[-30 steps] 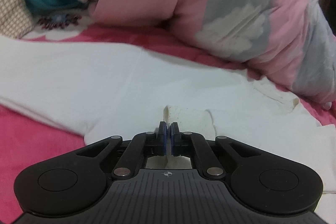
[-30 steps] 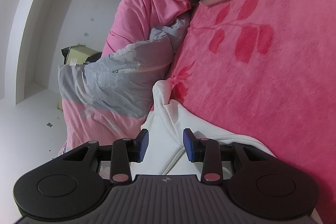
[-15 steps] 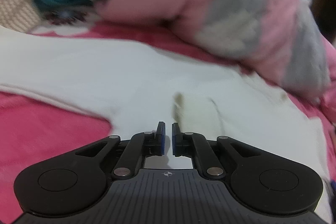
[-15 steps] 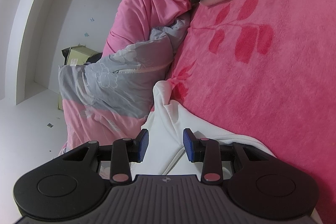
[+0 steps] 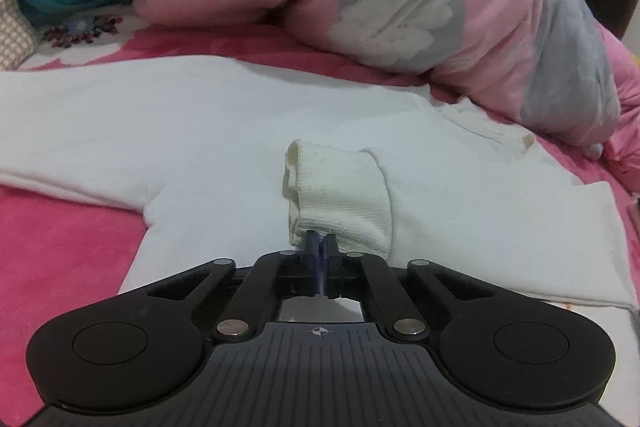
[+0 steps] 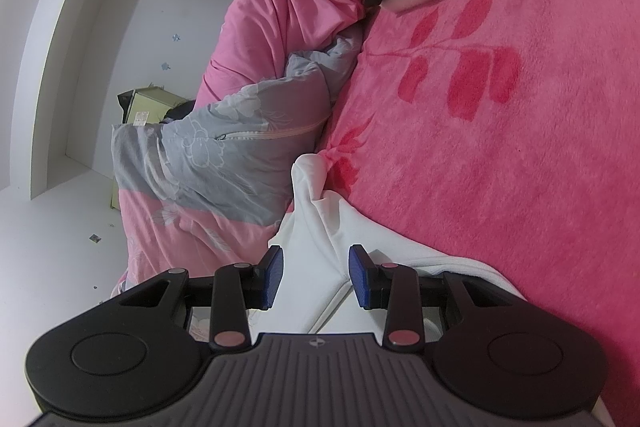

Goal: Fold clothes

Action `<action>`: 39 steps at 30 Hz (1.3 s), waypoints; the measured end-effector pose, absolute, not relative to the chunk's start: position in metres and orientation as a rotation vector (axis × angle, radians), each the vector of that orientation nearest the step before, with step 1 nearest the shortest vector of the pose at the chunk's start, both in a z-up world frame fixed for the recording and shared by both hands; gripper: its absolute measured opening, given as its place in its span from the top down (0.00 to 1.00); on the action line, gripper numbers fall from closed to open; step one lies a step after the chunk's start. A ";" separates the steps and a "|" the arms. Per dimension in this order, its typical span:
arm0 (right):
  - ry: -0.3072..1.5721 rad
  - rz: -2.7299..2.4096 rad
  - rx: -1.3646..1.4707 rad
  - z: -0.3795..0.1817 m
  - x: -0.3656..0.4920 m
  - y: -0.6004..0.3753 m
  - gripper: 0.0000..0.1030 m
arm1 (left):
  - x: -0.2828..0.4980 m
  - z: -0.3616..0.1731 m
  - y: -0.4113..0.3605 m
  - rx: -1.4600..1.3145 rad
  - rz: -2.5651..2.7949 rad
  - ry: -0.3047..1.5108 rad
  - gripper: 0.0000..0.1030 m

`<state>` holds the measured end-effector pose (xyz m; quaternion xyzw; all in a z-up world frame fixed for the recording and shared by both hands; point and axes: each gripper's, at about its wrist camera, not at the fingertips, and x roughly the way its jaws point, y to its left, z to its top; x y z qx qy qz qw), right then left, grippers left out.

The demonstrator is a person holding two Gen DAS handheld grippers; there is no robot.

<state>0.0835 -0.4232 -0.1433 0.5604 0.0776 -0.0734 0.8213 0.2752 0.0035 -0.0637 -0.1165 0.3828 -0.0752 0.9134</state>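
- Lying flat on the pink bed (image 5: 60, 259), my white sweater (image 5: 208, 131) shows its ribbed collar (image 5: 344, 191).
- My left tongs (image 5: 319, 242) are clamped on that collar.
- My right tongs (image 6: 316, 275) stand apart, the sweater's white cloth between them.

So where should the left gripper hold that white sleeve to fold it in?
At the ribbed cuff, from its near end, probably. The cuff is thick and lies raised on the flat white top, so pads can close on it. The left gripper is shut there.
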 end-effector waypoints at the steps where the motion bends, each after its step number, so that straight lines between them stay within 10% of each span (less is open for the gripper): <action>1: 0.165 -0.156 1.193 -0.143 0.083 -0.423 0.63 | 0.271 -0.060 0.006 -0.237 -0.153 0.784 1.00; 39: 0.534 -0.175 0.865 -0.086 0.197 -0.497 0.70 | 0.318 -0.043 -0.057 -0.071 -0.380 0.822 0.97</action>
